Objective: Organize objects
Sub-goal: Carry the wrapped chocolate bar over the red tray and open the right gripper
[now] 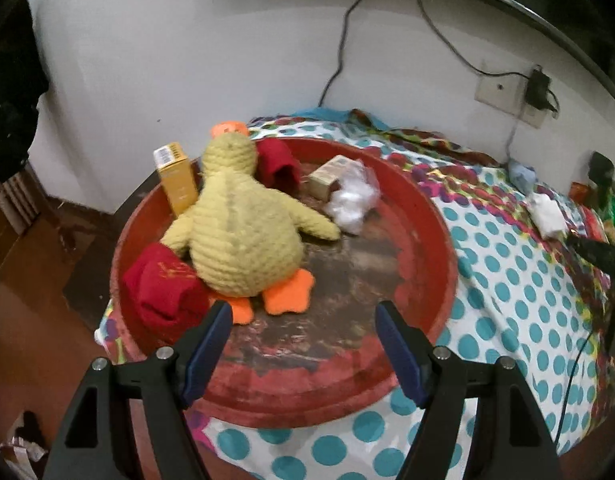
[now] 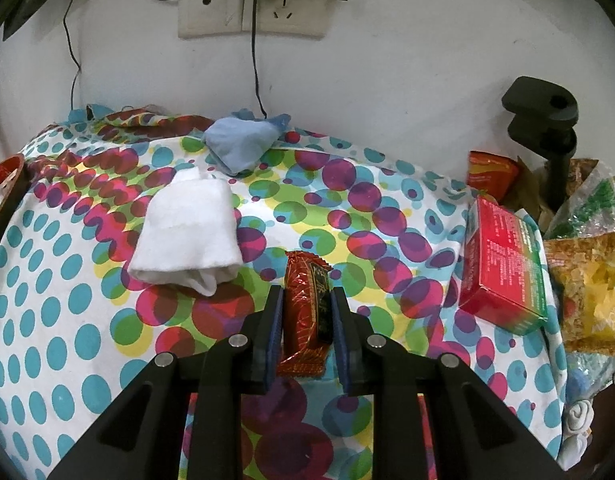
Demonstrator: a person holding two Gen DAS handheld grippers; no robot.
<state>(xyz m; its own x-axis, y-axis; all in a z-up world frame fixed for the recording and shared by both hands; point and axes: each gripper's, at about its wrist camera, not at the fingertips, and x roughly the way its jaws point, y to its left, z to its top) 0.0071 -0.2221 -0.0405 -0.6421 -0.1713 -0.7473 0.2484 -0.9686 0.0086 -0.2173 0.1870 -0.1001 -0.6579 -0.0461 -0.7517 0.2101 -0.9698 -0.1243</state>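
The right gripper (image 2: 307,312) pinches a red snack packet (image 2: 307,312) over the dotted cloth (image 2: 59,320), bare fabric separating it from the white folded cloth (image 2: 187,232) and red box (image 2: 503,264). The left gripper (image 1: 303,328), jaws wide and empty, hangs over the red tray's (image 1: 439,240) near rim, the yellow plush duck (image 1: 239,232) sitting at the tray's far left with open floor beside it.

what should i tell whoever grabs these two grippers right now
Left gripper: open, empty, over the near part of the red tray.
Right gripper: shut on a red foil snack bar, above the dotted cloth.
Done: the tray holds a yellow plush duck, two red socks, an orange box, a small carton and a white wad.
Left: folded white cloth, blue cloth bundle and red box lie on the cloth. Probably the bar goes to the tray next.
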